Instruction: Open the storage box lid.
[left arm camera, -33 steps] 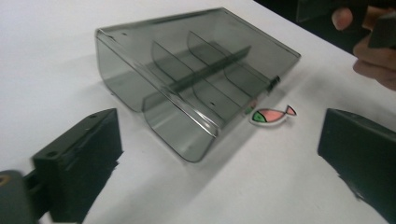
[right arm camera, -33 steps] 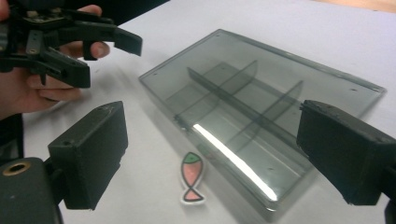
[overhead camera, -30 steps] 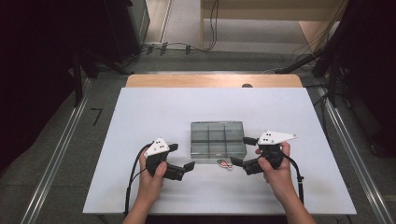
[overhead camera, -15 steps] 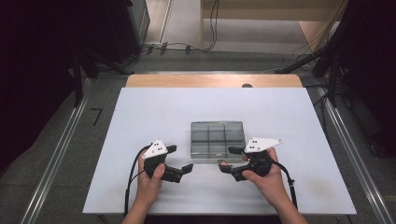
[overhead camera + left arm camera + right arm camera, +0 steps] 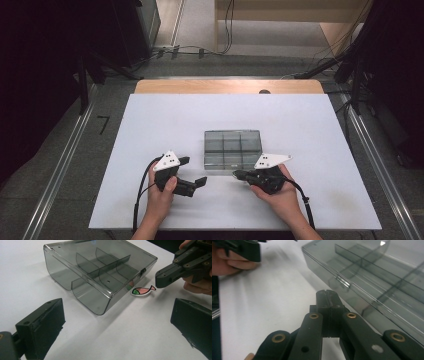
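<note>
A lab-style recording bay: a white-topped table (image 5: 150,120) is sitting on bare grey flooring, metal rails (image 5: 60,165) are running along both sides of the table, and cables (image 5: 227,25) are trailing beyond its far edge.

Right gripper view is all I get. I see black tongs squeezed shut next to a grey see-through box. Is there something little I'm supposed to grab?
Observer: Yes, a small pink and green fish lies flat on the white table, close to the latch side of the box.
Operator: Are my tongs touching it?
Observer: In the left gripper view, the right tongs sit just past its tail. I can't tell if they touch.
Operator: What's the other hand doing?
Observer: The left tongs are wide open, pointing toward the box and fish, holding nothing.
</note>
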`<state>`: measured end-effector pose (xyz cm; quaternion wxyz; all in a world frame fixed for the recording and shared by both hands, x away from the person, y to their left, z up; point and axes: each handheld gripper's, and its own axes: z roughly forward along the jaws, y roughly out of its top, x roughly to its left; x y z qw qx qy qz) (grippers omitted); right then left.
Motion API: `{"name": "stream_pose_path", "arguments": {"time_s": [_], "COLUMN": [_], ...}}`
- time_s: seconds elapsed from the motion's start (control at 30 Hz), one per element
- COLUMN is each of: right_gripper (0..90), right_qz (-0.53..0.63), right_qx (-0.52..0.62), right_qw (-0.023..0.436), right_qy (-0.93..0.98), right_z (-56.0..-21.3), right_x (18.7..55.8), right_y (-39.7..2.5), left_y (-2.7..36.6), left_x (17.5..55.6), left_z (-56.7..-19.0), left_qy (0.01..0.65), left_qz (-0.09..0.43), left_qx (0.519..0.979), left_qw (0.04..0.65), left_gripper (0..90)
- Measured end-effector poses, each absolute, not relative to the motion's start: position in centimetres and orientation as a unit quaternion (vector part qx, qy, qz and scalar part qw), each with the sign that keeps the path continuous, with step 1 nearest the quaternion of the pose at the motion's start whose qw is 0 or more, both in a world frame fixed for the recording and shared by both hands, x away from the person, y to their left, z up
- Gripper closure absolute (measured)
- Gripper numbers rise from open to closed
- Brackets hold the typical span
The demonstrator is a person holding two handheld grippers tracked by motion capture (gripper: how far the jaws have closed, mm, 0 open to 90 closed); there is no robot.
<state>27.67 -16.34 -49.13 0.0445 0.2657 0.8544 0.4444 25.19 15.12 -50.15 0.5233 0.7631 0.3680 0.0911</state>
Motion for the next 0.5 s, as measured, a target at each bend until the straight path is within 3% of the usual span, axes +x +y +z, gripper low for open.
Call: {"name": "stream_pose_path", "arguments": {"time_s": [0.5], "right_gripper": [87.6], "right_qz": [0.418], "right_qx": [0.302], "right_qw": [0.060], "right_qy": [0.855], "right_z": [-50.5], "right_x": [28.3], "right_y": [-15.7], "left_y": [14.9], "left_x": [25.3], "left_z": [-50.3], "left_qy": [0.371], "left_qz": [0.093], "left_qx": [0.762], "left_qw": [0.522], "left_gripper": [0.0]}}
